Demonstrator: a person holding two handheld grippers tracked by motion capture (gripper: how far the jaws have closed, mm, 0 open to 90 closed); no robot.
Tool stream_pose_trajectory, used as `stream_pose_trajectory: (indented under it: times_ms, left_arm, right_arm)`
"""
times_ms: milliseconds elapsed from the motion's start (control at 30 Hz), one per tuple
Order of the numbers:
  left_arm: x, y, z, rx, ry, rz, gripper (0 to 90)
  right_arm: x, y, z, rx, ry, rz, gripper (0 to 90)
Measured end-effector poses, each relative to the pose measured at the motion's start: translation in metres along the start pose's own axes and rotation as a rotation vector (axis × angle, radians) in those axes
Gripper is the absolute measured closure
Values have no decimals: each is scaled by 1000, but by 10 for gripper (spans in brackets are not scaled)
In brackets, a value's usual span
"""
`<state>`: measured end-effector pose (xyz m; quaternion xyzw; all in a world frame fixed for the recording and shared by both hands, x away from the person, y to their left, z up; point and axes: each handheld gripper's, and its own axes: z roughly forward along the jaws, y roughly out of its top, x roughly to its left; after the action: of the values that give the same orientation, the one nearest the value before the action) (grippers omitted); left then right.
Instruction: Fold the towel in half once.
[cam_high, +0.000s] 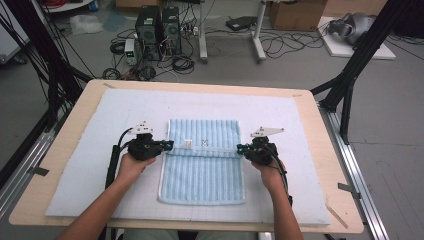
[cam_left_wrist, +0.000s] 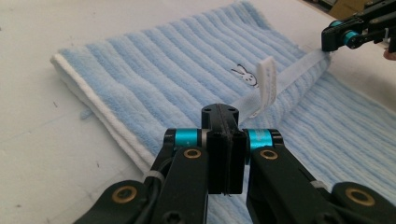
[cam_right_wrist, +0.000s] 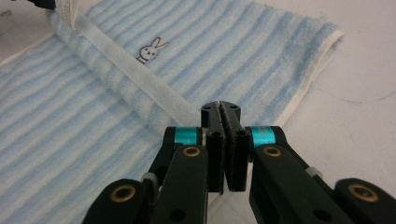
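Clamped left claw (cam_left_wrist: 224, 116), pale blue striped towel (cam_left_wrist: 177, 70), half folded

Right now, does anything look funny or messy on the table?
Nothing is spilled or torn. The blue striped terry towel lies half folded: left gripper and right gripper pinch its white hem taut. Only its small white hanging loop sticks straight up from the hem, which looks odd.

No words or numbers for you to read here.
The one sign you find is a small outlined rabbit (cam_right_wrist: 150, 50) stitched on the striped towel (cam_right_wrist: 243, 51); you see it too in the left gripper view, beside the white loop tag (cam_left_wrist: 267, 84), which bears no lettering you can make out.
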<state>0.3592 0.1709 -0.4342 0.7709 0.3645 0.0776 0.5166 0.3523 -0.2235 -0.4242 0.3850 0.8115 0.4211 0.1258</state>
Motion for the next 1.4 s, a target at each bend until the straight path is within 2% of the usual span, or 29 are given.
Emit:
stream_pose_trajectory:
  times_ms: [133,267,367,633,700,900,1233,1400]
  left_arm:
    - [-6,-2,-9,-11,-10,9,899]
    - [-10,-3,-16,-35,-27,-3,899]
    - [-15,-6,-22,-45,-41,-12,900]
    - [-30,-22,-40,-51,-64,8,899]
    - [-34,-26,-44,-39,-74,16,899]
    - [-48,-36,-56,-33,-98,41,899]
    - [-61,-49,-72,-18,-127,39,898]
    - [-68,-58,-77,9,-158,45,899]
  right_arm:
    - [10,-4,-11,-31,4,-21,892]
    - [18,-8,-19,-46,10,-45,894]
    - [23,-12,-25,-67,19,-40,895]
    - [40,-21,-37,-82,38,-67,895]
    - [45,-23,-42,-86,40,-78,895]
    - [59,-33,-57,-80,46,-100,895]
    - [84,-46,-72,-61,56,-135,895]
    - [94,-55,-78,-48,65,-139,894]
